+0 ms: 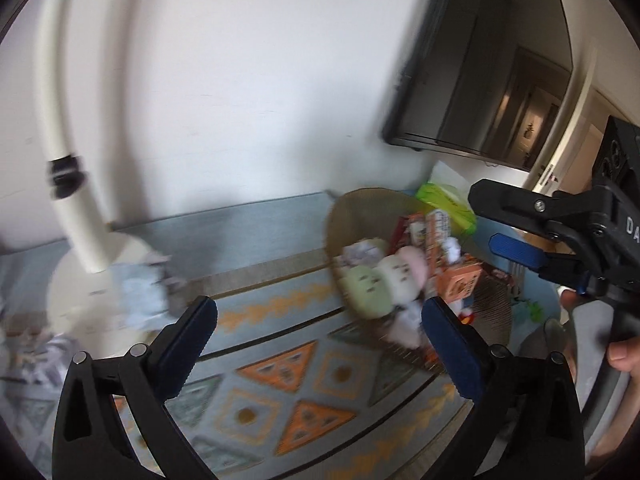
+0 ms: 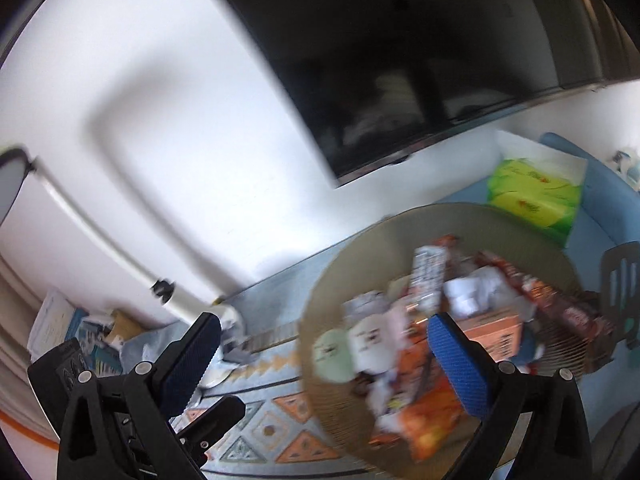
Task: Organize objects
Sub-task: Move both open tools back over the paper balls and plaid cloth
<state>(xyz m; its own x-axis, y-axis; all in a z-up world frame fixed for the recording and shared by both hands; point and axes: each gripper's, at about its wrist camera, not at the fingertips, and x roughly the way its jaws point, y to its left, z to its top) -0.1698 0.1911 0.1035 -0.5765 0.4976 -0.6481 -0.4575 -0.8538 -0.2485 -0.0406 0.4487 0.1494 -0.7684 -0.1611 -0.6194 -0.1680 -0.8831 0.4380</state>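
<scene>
A round woven basket [image 1: 360,208] [image 2: 360,248] stands on the patterned table runner [image 1: 280,376]. It holds plush toys [image 1: 384,276] [image 2: 360,344], orange snack packets [image 1: 460,280] [image 2: 432,428], crumpled paper and a red-brown wrapper [image 2: 560,304]. My left gripper [image 1: 320,340] is open and empty, above the runner just left of the basket. My right gripper [image 2: 324,360] is open and empty, over the basket's near side; it also shows in the left wrist view [image 1: 516,232]. Both views are blurred.
A white lamp [image 1: 80,216] [image 2: 120,256] stands at the left with crumpled paper [image 1: 140,292] by its base. A green tissue pack [image 1: 448,204] [image 2: 532,196] lies behind the basket. A dark TV [image 1: 460,80] [image 2: 400,60] hangs on the wall. Books [image 2: 76,332] lie far left.
</scene>
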